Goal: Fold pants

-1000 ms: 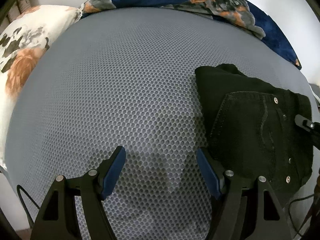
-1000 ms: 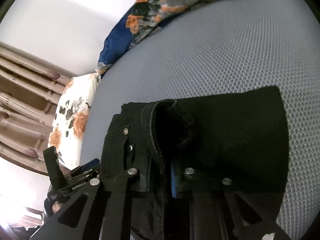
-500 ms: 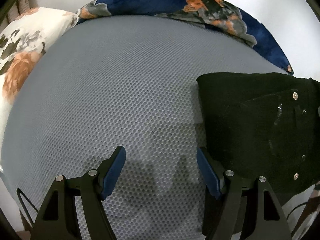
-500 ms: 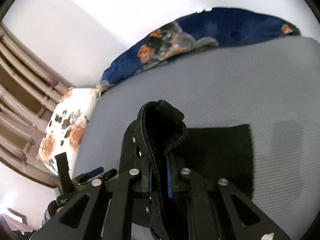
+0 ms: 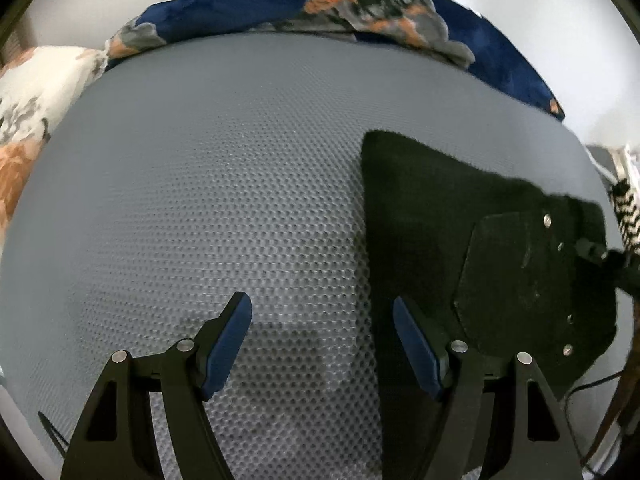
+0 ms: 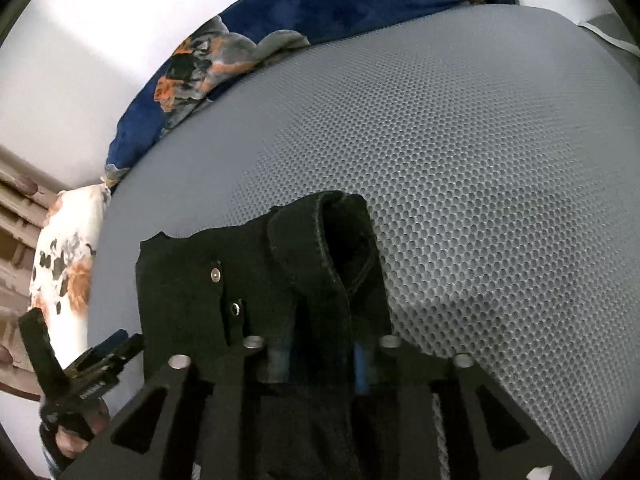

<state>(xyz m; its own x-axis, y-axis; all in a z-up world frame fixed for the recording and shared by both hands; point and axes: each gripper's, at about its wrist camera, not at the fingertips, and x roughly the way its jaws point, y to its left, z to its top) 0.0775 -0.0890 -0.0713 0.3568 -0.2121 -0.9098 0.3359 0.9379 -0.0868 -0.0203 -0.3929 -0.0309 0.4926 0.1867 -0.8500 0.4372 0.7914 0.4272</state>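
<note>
closest in, left gripper spread wide, blue pads apart with nothing between, hovering over bare grey mesh mattress. just beside its right finger, the near edge of the black pants, lying folded on the mattress, back pocket and rivets facing up. over on the other side, right gripper clamped on a bunched fold of pants at the waistband, thick seam rising between the blue pads, cloth draped over both fingers and hanging down toward the camera. lifted at that edge, rest of the fabric on the mesh. seen from the right wrist, left gripper low at the left border, apart from the cloth. further back, open grey mesh stretching away. at the far left, white floral pillow. along the far edge against the wall, dark blue blanket with orange and grey print.
</note>
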